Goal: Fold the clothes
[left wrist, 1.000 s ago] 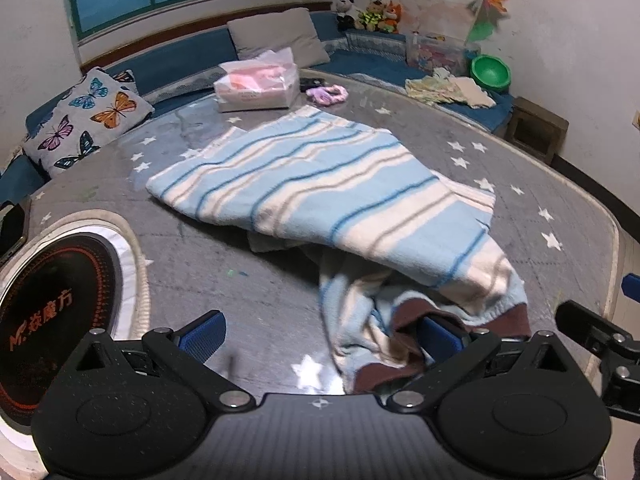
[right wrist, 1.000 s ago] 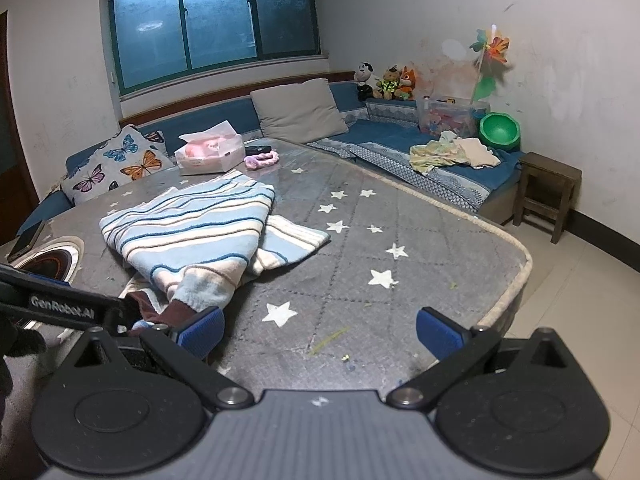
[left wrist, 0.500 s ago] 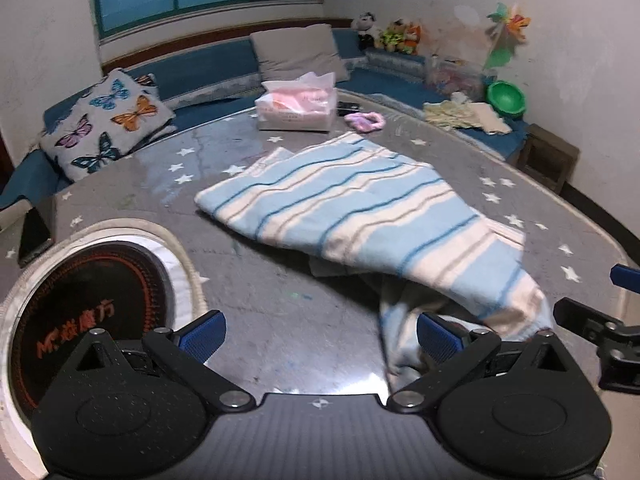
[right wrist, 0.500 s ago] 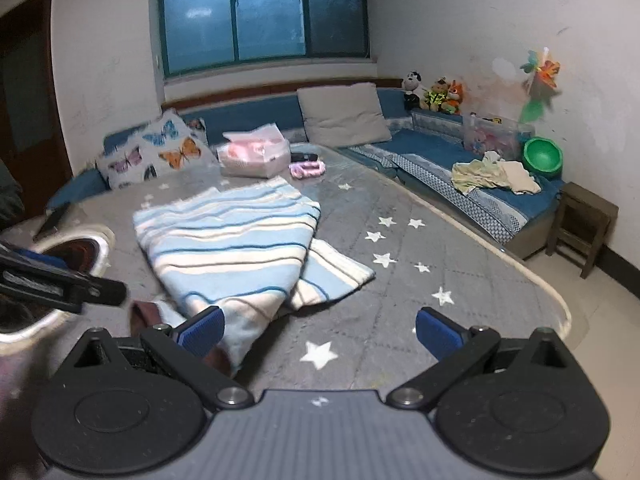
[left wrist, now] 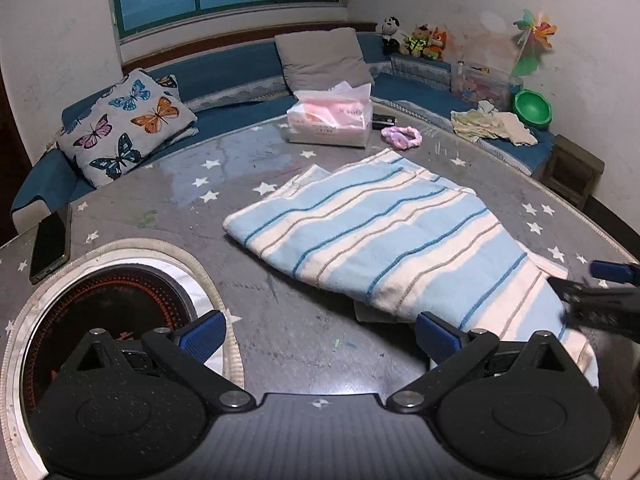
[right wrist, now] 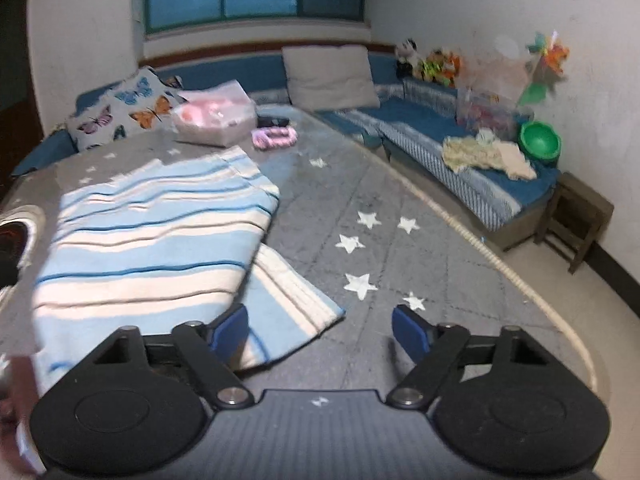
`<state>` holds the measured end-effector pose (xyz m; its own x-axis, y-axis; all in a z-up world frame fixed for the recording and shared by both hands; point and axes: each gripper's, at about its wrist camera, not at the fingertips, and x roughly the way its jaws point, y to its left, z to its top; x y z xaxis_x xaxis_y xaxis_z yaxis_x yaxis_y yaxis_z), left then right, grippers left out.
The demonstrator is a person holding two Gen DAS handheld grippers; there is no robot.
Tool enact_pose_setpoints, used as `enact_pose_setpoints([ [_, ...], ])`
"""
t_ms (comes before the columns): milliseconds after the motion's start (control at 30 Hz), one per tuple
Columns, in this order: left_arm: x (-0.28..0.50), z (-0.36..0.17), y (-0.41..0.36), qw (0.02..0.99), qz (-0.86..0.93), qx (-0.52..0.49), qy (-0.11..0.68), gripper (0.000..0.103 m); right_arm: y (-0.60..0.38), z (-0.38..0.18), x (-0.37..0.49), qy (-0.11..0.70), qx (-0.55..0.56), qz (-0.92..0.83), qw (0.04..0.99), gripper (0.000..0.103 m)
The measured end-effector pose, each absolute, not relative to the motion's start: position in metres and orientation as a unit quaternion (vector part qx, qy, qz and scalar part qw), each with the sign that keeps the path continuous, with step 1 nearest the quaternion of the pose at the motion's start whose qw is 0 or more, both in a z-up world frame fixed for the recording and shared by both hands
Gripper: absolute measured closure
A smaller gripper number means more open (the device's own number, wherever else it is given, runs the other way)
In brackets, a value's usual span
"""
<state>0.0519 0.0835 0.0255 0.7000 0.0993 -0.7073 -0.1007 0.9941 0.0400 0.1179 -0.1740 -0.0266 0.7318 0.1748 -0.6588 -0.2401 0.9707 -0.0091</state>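
A light-blue and cream striped garment point(left wrist: 384, 236) lies folded over on the grey starred table point(left wrist: 248, 168). In the right wrist view the same garment point(right wrist: 152, 236) fills the left half, with a lower layer sticking out at its near corner. My left gripper point(left wrist: 320, 334) hovers open over bare table in front of the garment's near edge, nothing between its fingers. My right gripper point(right wrist: 320, 330) is closing, its jaws still wide apart over the garment's near corner and the table; nothing is pressed between the pads. The right gripper point(left wrist: 600, 296) also shows at the right edge of the left wrist view.
A round inset cooktop point(left wrist: 108, 320) sits near left, a phone point(left wrist: 50, 244) beside it. A tissue box point(left wrist: 332, 122), a pink scrunchie point(left wrist: 401, 137) and a small dark item stand at the table's far side. A blue bench with pillows rings the table; a wooden stool point(right wrist: 576, 220) stands at the right.
Both grippers have shifted; the garment's dark-trimmed near end is no longer visible under the left gripper. The right gripper's jaws have narrowed and it has moved over the garment's near corner.
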Motion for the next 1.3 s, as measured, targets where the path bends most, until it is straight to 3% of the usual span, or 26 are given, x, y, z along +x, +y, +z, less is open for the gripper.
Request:
enact_pose_setpoints([
  [133, 0.052, 0.019, 0.081, 0.919, 0.04, -0.004, 0.391, 0.002, -0.172, -0.036, 0.133, 0.363, -0.037, 0.111, 0.924, 0.033],
  [200, 0.054, 0.016, 0.081, 0.918, 0.038, -0.008, 0.395, 0.002, -0.169, -0.035, 0.134, 0.363, -0.038, 0.119, 0.923, 0.045],
  [267, 0.057, 0.014, 0.081, 0.917, 0.04, -0.011, 0.397, 0.002, -0.166, -0.033, 0.132, 0.365, -0.035, 0.128, 0.922, 0.076],
  [333, 0.057, 0.014, 0.08, 0.917, 0.041, -0.01, 0.397, 0.002, -0.164, -0.03, 0.129, 0.368, -0.029, 0.135, 0.92, 0.095],
  [367, 0.057, 0.013, 0.08, 0.917, 0.042, -0.01, 0.396, 0.002, -0.164, -0.029, 0.128, 0.367, -0.026, 0.135, 0.92, 0.096],
  [933, 0.105, 0.001, 0.057, 0.921, 0.043, 0.03, 0.386, 0.001, -0.229, -0.025, 0.093, 0.343, -0.017, -0.032, 0.939, 0.098],
  [1100, 0.121, 0.002, 0.045, 0.922, 0.038, 0.036, 0.385, 0.001, -0.246, -0.022, 0.088, 0.339, -0.021, -0.062, 0.938, 0.08],
  [1167, 0.119, 0.005, 0.042, 0.923, 0.035, 0.037, 0.381, 0.001, -0.247, -0.016, 0.076, 0.33, -0.019, -0.047, 0.943, 0.065],
  [1300, 0.104, 0.009, 0.043, 0.924, 0.031, 0.031, 0.38, 0.001, -0.236, -0.006, 0.048, 0.323, -0.019, 0.018, 0.946, 0.048],
])
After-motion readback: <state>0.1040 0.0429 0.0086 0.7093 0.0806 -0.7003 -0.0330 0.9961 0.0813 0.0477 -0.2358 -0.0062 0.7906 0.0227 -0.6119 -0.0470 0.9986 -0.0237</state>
